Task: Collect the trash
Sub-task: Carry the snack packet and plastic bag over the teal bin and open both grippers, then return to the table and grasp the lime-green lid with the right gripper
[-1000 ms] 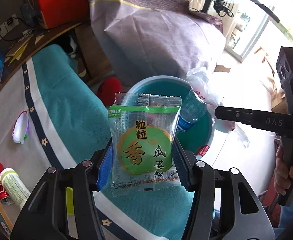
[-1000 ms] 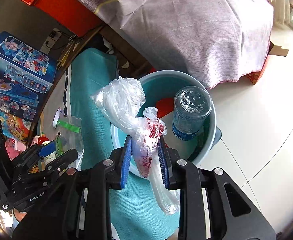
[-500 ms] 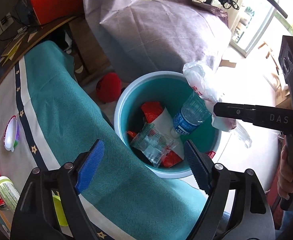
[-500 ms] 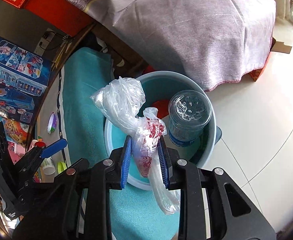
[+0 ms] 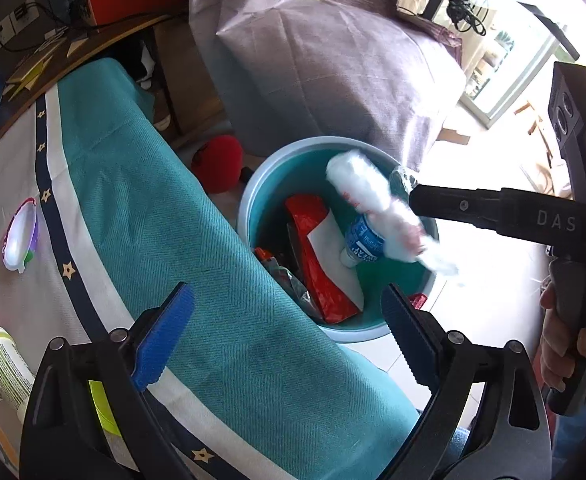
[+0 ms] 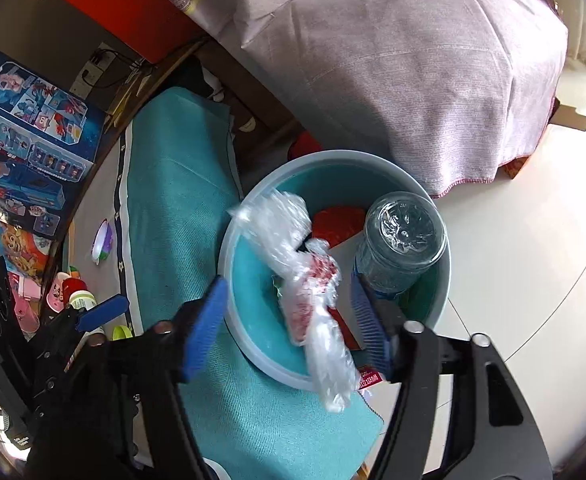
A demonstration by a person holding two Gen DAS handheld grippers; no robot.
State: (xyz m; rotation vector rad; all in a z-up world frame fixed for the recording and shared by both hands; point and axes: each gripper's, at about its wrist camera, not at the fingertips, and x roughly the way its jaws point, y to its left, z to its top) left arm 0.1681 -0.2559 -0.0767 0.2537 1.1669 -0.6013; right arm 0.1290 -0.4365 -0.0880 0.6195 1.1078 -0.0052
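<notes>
Big purple bed cover (image 6: pixel 393 72) hanging in the back, then the teal tablecloth (image 5: pixel 181 240) draped over the table edge, with the blue bin (image 6: pixel 229 248) sitting on the floor right under that edge. Already plenty in the bin: water bottle (image 6: pixel 403 236) upside down against the wall, red and white wrapper (image 5: pixel 317 256), some crinkly clear stuff. Plastic bag (image 6: pixel 309 292), the current bit of trash, caught blurry in the air over the bin mouth, between the right gripper's (image 6: pixel 289 320) blue pads but apparently not pinched, jaws opening. Left gripper (image 5: pixel 289 332) likewise opening, jaws spread wide with nothing between them, parked above the tablecloth edge beside the bin. On handling: bag looks featherweight, floppy and slick, so probably drifts rather than drops and could catch on the rim or slide off onto the cloth. Best grabbed at the scrunched, knotted middle where the film bunches up, not at a loose tail. Smaller leftovers on the table: green-labelled tube (image 5: pixel 3 364) beside a red can, probably stiff and easy to pinch across the body, and a little white lid (image 5: pixel 19 236), thin and flat, likely fiddly.
</notes>
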